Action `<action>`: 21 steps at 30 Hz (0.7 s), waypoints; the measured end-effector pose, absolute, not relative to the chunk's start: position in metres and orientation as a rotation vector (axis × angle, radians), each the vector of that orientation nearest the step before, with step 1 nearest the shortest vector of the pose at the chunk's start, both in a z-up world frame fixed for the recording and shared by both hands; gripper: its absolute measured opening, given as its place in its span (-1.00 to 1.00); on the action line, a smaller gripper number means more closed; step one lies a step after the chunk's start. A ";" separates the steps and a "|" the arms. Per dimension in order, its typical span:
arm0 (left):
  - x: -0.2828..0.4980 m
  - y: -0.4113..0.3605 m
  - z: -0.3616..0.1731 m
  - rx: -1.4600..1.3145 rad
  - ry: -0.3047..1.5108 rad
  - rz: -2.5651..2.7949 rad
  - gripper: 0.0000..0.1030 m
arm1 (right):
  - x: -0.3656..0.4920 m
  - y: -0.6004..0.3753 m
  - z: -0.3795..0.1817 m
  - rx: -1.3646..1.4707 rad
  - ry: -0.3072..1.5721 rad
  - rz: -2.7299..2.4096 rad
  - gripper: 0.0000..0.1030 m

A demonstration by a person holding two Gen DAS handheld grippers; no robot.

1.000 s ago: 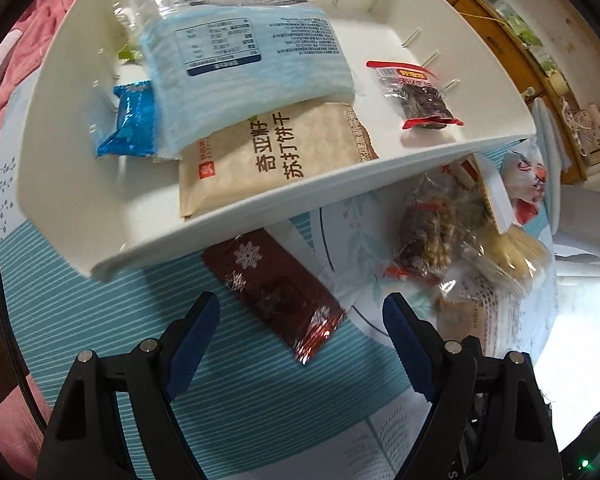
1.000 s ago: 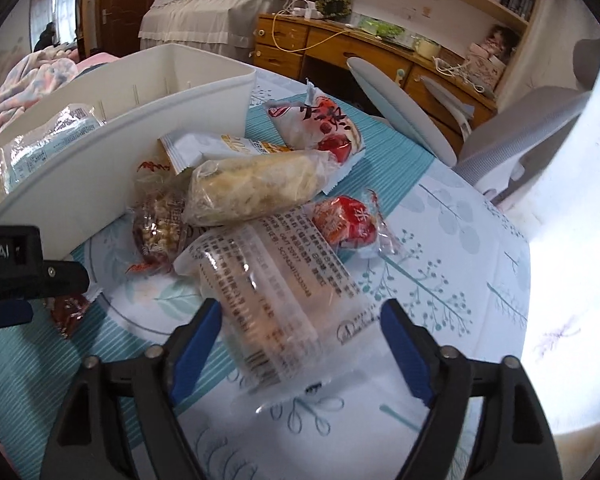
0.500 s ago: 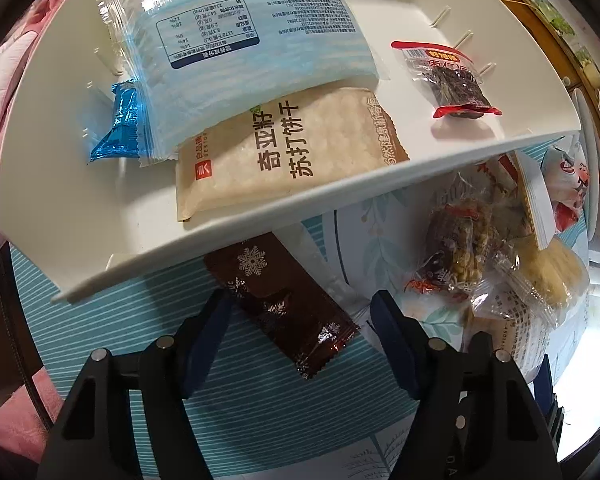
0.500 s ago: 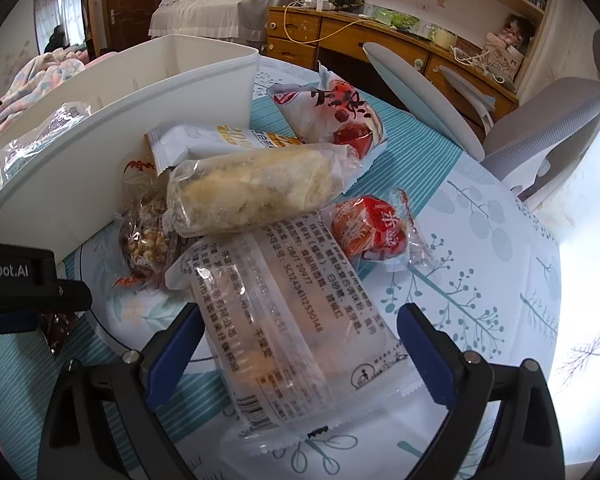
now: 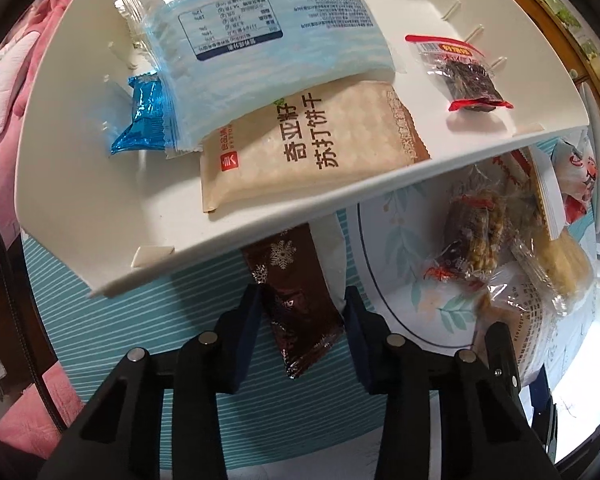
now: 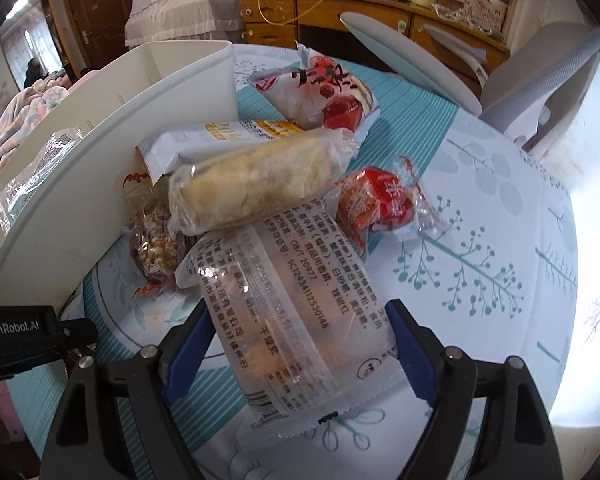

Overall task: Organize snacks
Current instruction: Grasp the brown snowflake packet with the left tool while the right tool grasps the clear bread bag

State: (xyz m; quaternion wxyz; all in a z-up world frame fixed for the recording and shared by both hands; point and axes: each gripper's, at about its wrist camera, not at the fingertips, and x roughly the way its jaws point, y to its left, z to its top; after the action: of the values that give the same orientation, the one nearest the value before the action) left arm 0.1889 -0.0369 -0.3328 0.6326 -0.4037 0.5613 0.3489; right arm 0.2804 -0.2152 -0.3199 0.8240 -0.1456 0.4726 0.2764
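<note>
A white bin (image 5: 80, 184) holds a pale blue packet (image 5: 260, 36), a tan cracker packet (image 5: 300, 148), a blue foil snack (image 5: 144, 116) and a small red-edged dark snack (image 5: 464, 76). A dark brown snowflake packet (image 5: 300, 296) lies on the table beside the bin. My left gripper (image 5: 302, 312) has its jaws touching both sides of that packet. My right gripper (image 6: 300, 340) is open around a clear bread packet (image 6: 288, 320) lying on the table, jaws apart from it.
Loose snacks lie in a pile by the bin: a yellow roll (image 6: 260, 180), a red wrapped snack (image 6: 376, 204), a nut bar (image 6: 156, 248), a white-and-yellow bar (image 6: 228, 136) and a white-and-red bag (image 6: 320, 92). Grey chairs (image 6: 540, 80) and a wooden dresser (image 6: 340, 12) stand beyond the table.
My left gripper moved down onto the brown snowflake packet and closed its jaws on it. My right gripper moved forward so its open jaws straddle the clear bread packet.
</note>
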 end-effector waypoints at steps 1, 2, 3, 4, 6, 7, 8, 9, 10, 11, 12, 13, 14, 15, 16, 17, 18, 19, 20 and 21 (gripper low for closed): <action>0.188 -0.035 -0.333 -0.934 1.294 0.789 -0.26 | 0.280 -0.215 -0.320 -0.308 1.016 0.584 0.62; 0.181 -0.032 -0.336 -0.940 1.301 0.783 -0.26 | 0.277 -0.215 -0.319 -0.305 1.026 0.582 0.62; 0.180 -0.032 -0.336 -0.942 1.312 0.774 -0.27 | 0.274 -0.216 -0.319 -0.300 1.040 0.582 0.61; 0.179 -0.034 -0.338 -0.940 1.324 0.766 -0.27 | 0.271 -0.217 -0.319 -0.294 1.053 0.585 0.61; 0.173 -0.034 -0.341 -0.942 1.346 0.751 -0.28 | 0.263 -0.220 -0.320 -0.281 1.084 0.592 0.61; 0.172 -0.035 -0.342 -0.947 1.361 0.742 -0.29 | 0.260 -0.221 -0.320 -0.275 1.099 0.591 0.60; 0.171 -0.034 -0.343 -0.956 1.375 0.732 -0.29 | 0.256 -0.223 -0.320 -0.266 1.121 0.587 0.59; 0.168 -0.034 -0.345 -0.965 1.386 0.723 -0.29 | 0.253 -0.225 -0.320 -0.259 1.136 0.584 0.56; 0.166 -0.034 -0.346 -0.974 1.402 0.711 -0.30 | 0.250 -0.226 -0.319 -0.252 1.152 0.576 0.56; 0.158 -0.037 -0.345 -0.977 1.410 0.705 -0.30 | 0.248 -0.228 -0.319 -0.246 1.169 0.566 0.56; 0.154 -0.038 -0.345 -0.981 1.422 0.700 -0.30 | 0.245 -0.230 -0.319 -0.240 1.186 0.550 0.55; 0.150 -0.037 -0.346 -0.991 1.438 0.694 -0.31 | 0.241 -0.232 -0.319 -0.234 1.201 0.533 0.55; 0.147 -0.037 -0.347 -0.997 1.450 0.691 -0.31 | 0.240 -0.233 -0.320 -0.230 1.212 0.524 0.55; 0.144 -0.038 -0.347 -1.000 1.466 0.688 -0.31 | 0.237 -0.234 -0.320 -0.224 1.230 0.512 0.55; 0.142 -0.039 -0.348 -1.004 1.480 0.683 -0.31 | 0.236 -0.236 -0.319 -0.216 1.247 0.500 0.54; 0.139 -0.040 -0.349 -1.007 1.494 0.677 -0.31 | 0.233 -0.238 -0.319 -0.201 1.272 0.482 0.54; 0.134 -0.041 -0.350 -1.010 1.512 0.671 -0.32 | 0.232 -0.240 -0.319 -0.189 1.294 0.466 0.54; 0.131 -0.043 -0.350 -1.008 1.530 0.665 -0.32 | 0.230 -0.243 -0.319 -0.180 1.310 0.454 0.54; 0.128 -0.044 -0.350 -1.002 1.498 0.673 -0.32 | 0.227 -0.247 -0.318 -0.167 1.330 0.440 0.54; 0.126 -0.044 -0.349 -0.998 1.508 0.663 -0.32 | 0.224 -0.250 -0.318 -0.148 1.357 0.427 0.54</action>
State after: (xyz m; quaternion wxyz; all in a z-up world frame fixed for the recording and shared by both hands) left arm 0.1257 -0.0442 -0.3491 0.5710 -0.4253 0.6429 0.2824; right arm 0.2243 -0.2498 -0.3185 0.7550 -0.0677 0.6222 0.1957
